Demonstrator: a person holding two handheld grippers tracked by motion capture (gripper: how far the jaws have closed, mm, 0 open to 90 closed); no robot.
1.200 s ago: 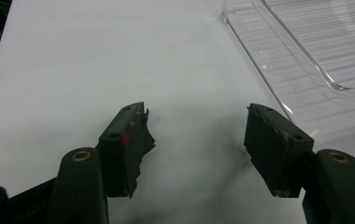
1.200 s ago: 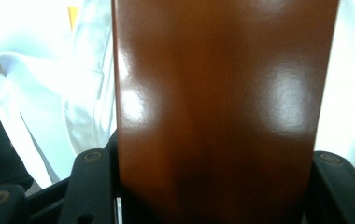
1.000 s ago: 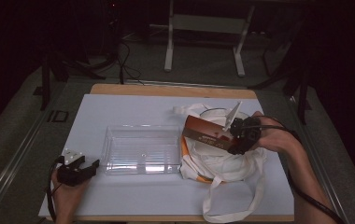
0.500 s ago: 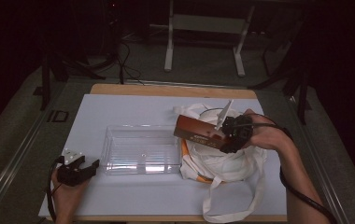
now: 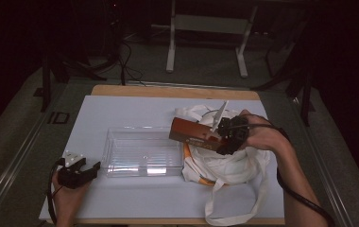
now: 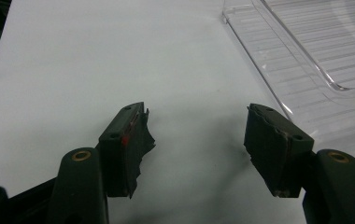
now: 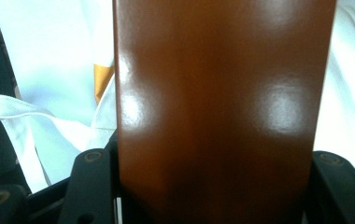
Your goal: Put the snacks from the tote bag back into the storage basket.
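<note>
Right tool point(image 5: 215, 137) pinches glossy brown rectangular box point(image 5: 192, 134) above white cloth bag point(image 5: 225, 163); left tool point(image 5: 90, 169) spread, left of bag.

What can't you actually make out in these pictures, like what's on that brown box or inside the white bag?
- Print on the brown box: too small in the high view; blurred and cut off by the edges in the right gripper view.
- Right gripper jaw tips: covered by the box in its own view.
- Inside of the white bag: hidden by its own folds, the box and the hand.
- Clear tray: far end cut off in the left gripper view.
</note>
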